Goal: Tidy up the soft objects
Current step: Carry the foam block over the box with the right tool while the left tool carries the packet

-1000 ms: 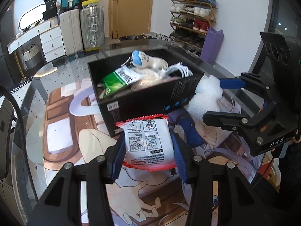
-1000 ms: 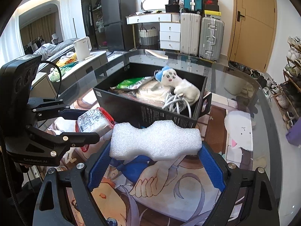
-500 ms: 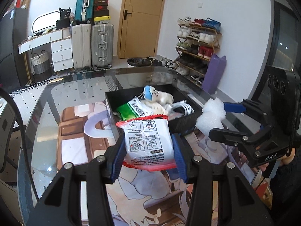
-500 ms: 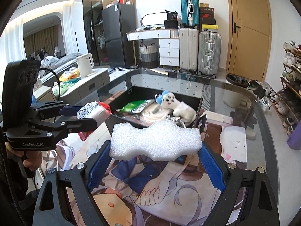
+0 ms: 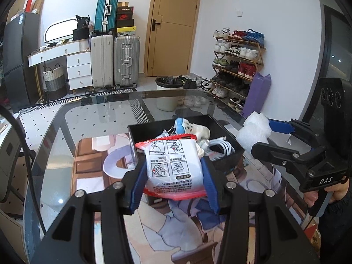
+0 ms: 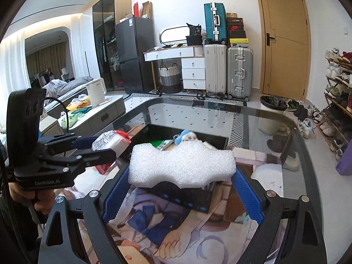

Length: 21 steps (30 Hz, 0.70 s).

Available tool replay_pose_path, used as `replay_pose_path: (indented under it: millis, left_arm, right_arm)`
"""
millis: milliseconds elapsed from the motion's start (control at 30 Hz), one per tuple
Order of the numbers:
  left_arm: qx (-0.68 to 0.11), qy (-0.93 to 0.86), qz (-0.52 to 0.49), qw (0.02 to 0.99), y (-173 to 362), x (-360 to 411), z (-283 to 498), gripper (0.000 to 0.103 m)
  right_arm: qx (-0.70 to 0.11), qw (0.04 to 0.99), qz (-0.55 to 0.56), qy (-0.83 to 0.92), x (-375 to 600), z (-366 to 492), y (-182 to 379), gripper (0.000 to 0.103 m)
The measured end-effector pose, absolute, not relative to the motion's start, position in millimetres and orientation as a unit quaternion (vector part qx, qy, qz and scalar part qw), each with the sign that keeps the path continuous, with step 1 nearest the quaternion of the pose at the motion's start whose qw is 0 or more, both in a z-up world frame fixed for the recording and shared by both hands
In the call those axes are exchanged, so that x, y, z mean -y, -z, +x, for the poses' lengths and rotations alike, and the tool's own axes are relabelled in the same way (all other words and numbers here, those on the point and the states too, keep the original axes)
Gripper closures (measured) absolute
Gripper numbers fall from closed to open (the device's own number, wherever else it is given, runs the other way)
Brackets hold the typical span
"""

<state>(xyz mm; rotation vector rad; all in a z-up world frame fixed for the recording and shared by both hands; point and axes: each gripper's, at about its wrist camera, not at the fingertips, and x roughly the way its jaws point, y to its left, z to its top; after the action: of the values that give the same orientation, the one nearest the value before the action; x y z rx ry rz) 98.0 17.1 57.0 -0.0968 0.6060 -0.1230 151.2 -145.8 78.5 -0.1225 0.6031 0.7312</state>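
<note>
Both loads mid-jaw: packet left, foam right.

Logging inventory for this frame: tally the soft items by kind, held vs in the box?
Packets held in tongs: 1, red-and-white packet in left tongs
Foam blocks held: 1, white foam block in right tongs
Plush toys in black box: 1, plush toy
Total: 3

A: How does the left gripper stand?
B: Low in the frame's centre, blue pads pressed on a white packet.
A: The right gripper?
B: Lower centre, jaws wide, clamping a foam block by its ends.
</note>
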Motion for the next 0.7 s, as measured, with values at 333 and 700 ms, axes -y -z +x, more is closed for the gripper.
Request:
replay_pose_path:
  millis: [333,700]
  left_arm:
    - [-0.287,0.041,-0.043,0.956,-59.9,-22.8,116.0,0.056]
    - [-0.295,0.033,-0.043,0.954,-51.6,-25.8,141.3,0.056]
  right_arm:
    - [-0.293,0.89,-0.053,-0.345,135.0,171.5,-79.7,0.012]
    - [-0.301,0.887,-0.058,-0.345,124.0,198.1,-70.6,0.012]
